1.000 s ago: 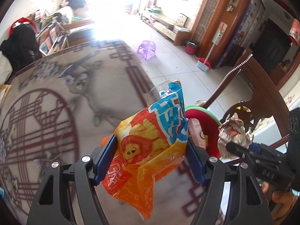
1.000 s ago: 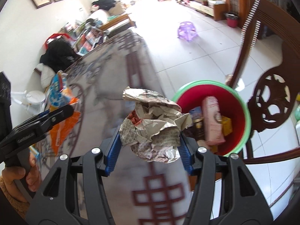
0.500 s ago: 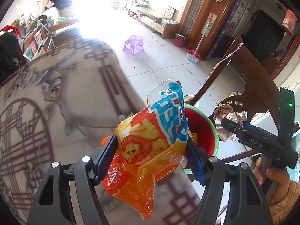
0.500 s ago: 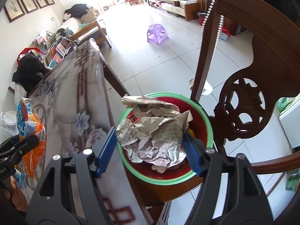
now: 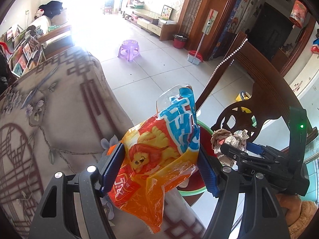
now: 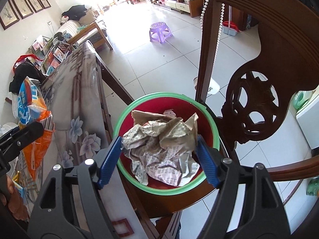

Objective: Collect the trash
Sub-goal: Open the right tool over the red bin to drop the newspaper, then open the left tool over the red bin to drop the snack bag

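A patterned cloth covers the table; beyond it, pale tiles and a purple stool. Left gripper pinches an orange snack bag (lion printed). Right gripper is opening — crumpled newspaper between its jaws, over the red bin.

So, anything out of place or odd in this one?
Nothing stands out. The crumpled newspaper sits between the right gripper's opening jaws directly over the red bin; the left gripper holds the orange snack bag beside it. No spills visible.
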Available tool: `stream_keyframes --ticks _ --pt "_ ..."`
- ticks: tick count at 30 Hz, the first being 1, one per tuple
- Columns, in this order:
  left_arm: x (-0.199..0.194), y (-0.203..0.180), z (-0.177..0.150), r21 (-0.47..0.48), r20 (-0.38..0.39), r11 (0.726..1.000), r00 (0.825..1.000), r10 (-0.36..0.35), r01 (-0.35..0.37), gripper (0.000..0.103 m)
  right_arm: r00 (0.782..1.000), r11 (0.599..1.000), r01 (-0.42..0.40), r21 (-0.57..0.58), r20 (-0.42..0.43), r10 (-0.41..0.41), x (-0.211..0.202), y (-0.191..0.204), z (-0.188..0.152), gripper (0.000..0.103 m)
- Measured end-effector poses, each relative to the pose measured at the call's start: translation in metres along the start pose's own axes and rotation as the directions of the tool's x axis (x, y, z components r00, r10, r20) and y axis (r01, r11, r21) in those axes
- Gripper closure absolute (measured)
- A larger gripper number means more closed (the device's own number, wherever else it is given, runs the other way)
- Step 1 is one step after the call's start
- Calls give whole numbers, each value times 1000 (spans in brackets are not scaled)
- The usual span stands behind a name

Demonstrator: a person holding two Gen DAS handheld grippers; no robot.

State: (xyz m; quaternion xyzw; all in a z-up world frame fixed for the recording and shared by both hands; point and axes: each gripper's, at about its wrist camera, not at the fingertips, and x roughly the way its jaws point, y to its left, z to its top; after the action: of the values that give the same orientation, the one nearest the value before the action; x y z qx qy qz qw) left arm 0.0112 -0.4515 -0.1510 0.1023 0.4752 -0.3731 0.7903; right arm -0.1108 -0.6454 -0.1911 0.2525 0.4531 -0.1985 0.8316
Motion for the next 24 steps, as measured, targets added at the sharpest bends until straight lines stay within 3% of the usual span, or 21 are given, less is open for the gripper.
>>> stream_keyframes --ticks 3,7,15,24 --pt "3 4 0 -16 -11 1000 1000 -2 2 35 1000 1000 3 9 7 -3 1 1 2 22" --pt "7 4 1 -16 -20 1000 1000 5 -5 35 1000 1000 0 17 7 0 2 5 5 17" --pt "20 -2 4 1 -44 1000 999 -3 3 35 998 1000 11 18 60 -12 -11 5 10 17" --pt "41 -31 16 90 -56 995 998 -30 35 35 993 996 53 72 102 -60 -31 -14 6 17"
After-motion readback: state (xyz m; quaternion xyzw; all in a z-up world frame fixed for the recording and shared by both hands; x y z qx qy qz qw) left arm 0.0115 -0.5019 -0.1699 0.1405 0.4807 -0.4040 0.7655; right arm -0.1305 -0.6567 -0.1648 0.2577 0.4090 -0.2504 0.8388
